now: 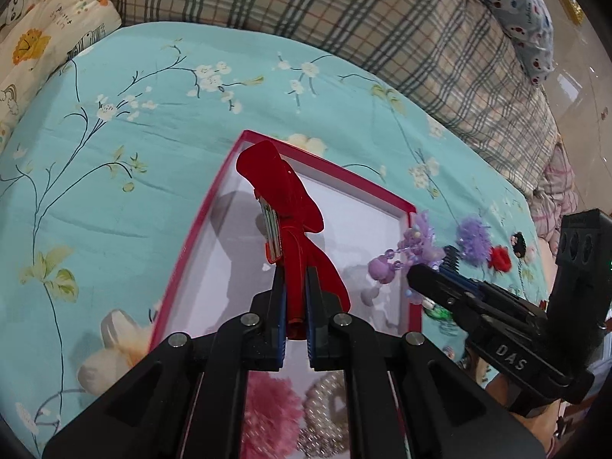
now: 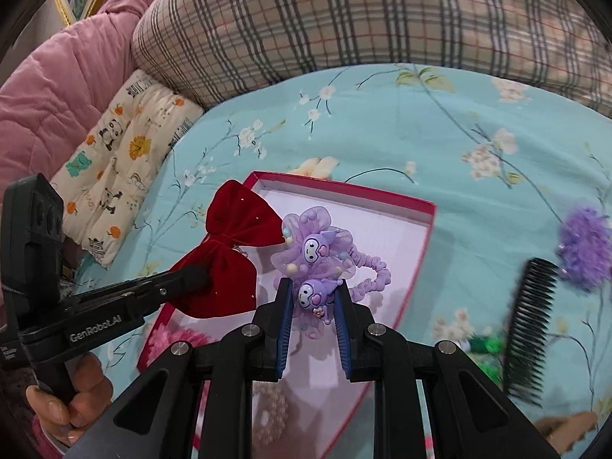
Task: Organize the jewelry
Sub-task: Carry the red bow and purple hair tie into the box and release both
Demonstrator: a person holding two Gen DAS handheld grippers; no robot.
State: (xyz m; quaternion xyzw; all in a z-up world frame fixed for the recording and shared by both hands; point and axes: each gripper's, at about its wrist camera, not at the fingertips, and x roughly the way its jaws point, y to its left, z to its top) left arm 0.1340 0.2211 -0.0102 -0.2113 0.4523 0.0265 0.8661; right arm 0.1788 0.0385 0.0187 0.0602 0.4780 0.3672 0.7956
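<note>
Left gripper (image 1: 296,298) is clamped tight on the red bow (image 1: 285,206), jaws pinching its clip end, and the bow hangs over the white floor of the box (image 1: 225,176). From the right wrist the same bow (image 2: 229,256) spreads wide above the box's left wall, the left gripper (image 2: 199,273) biting in from the side, a hand (image 2: 72,397) wrapped around its handle.

Right gripper (image 2: 313,298) is closed on the purple scrunchie (image 2: 313,252), fingers pressed to either side of the lower cartoon charm; the frilly flower and the ruched loop stick out ahead, over the box (image 2: 420,237) interior. In the left view the right gripper (image 1: 417,279) reaches in across the box's right wall with the scrunchie (image 1: 413,244) dangling at the rim.

Already in the box, near edge: a pink pom (image 1: 267,409) and a pearl ring (image 1: 325,413), half hidden behind the fingers.

Out on the blue floral sheet (image 2: 382,122), right of the box: a black comb (image 2: 528,325), a purple pom (image 2: 585,252) just beyond its teeth, something green (image 2: 485,344) beside the comb, blurred. In the left view, a red pom (image 1: 499,258) lies past the purple one (image 1: 474,239). A plaid quilt (image 2: 344,19) banks up behind, cartoon pillow (image 2: 122,153) at left.
</note>
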